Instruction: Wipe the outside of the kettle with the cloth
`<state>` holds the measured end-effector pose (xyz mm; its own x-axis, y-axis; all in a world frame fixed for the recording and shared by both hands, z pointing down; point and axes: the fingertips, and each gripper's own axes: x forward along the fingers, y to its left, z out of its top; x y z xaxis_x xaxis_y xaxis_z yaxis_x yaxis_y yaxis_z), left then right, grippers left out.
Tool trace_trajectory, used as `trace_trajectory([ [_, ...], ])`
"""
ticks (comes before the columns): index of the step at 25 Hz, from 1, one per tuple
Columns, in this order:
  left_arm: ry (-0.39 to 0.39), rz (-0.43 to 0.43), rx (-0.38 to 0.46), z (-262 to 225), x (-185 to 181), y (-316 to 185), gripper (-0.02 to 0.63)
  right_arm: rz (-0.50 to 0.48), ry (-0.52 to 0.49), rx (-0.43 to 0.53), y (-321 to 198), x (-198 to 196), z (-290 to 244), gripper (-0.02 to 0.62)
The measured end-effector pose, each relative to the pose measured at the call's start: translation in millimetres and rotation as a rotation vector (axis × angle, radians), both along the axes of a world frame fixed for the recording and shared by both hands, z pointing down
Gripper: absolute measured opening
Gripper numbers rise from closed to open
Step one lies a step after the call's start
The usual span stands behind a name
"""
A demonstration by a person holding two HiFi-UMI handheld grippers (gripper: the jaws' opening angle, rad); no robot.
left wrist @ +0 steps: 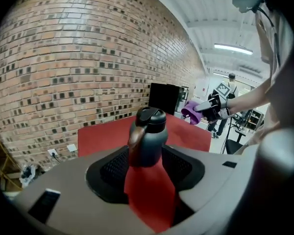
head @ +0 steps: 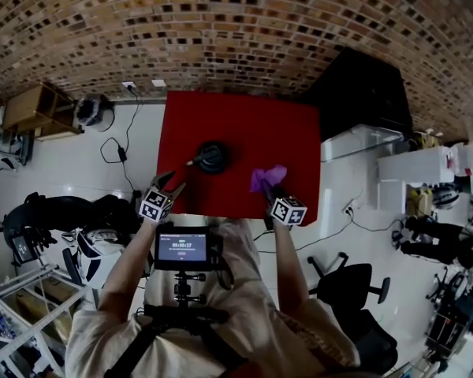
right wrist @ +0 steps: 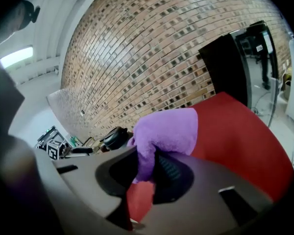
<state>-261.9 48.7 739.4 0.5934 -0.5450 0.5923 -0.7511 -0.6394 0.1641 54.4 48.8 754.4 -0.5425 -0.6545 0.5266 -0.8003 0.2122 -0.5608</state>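
A dark grey kettle (head: 213, 157) with a brown handle stands upright on the red table (head: 244, 124). In the left gripper view the kettle (left wrist: 149, 136) shows straight ahead, beyond the jaws and apart from them. My left gripper (head: 172, 181) is open to the kettle's near left, and only red tabletop shows between its jaws (left wrist: 149, 180). My right gripper (head: 274, 194) is shut on a purple cloth (head: 266, 178), held above the table to the kettle's right. In the right gripper view the cloth (right wrist: 169, 131) bunches over the jaws, with the kettle (right wrist: 115, 137) behind it at left.
A black cabinet (head: 359, 93) stands at the table's far right corner, with white boxes (head: 363, 142) beside it. A black office chair (head: 351, 282) stands near right. A wooden shelf (head: 35, 109) and a cable (head: 118, 152) lie left, by the brick wall (head: 236, 30).
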Motion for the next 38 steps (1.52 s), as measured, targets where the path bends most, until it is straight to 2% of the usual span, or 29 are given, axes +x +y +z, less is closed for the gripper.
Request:
trace_trajectory([
  [3,-0.019,0.027,0.018,8.3,11.5,-16.6,0.210,-0.009,-0.005,0.020,-1.0,-2.7,-7.8,0.080],
  [8,-0.046,-0.023,0.030,19.1,13.3,-38.8,0.210,-0.010,0.006,0.019,6.6,-6.1,-15.6,0.080],
  [11,-0.046,-0.012,0.012,25.7,16.9,-48.5,0.236,-0.015,0.014,0.010,11.7,-8.7,-18.4,0.081],
  [16,-0.064,0.061,-0.023,42.1,32.8,-61.7,0.238,-0.041,0.013,0.000,19.3,-14.5,-20.0,0.081],
  [20,-0.094,0.067,-0.042,50.5,36.4,-70.7,0.238,-0.042,0.002,-0.012,23.9,-16.7,-23.7,0.081],
  [24,-0.051,0.076,-0.082,51.8,39.2,-71.4,0.238,-0.036,0.004,-0.026,27.5,-11.0,-18.1,0.081],
  [27,-0.026,0.104,-0.110,50.8,41.6,-67.3,0.164,-0.036,0.008,-0.026,25.5,-6.9,-17.0,0.081],
  [35,-0.152,0.139,-0.104,59.1,41.7,-68.4,0.140,-0.054,0.012,-0.023,12.1,9.6,-26.7,0.081],
  [38,-0.221,0.150,-0.120,61.0,44.1,-63.0,0.130,-0.078,0.007,-0.024,5.2,13.6,-31.2,0.081],
])
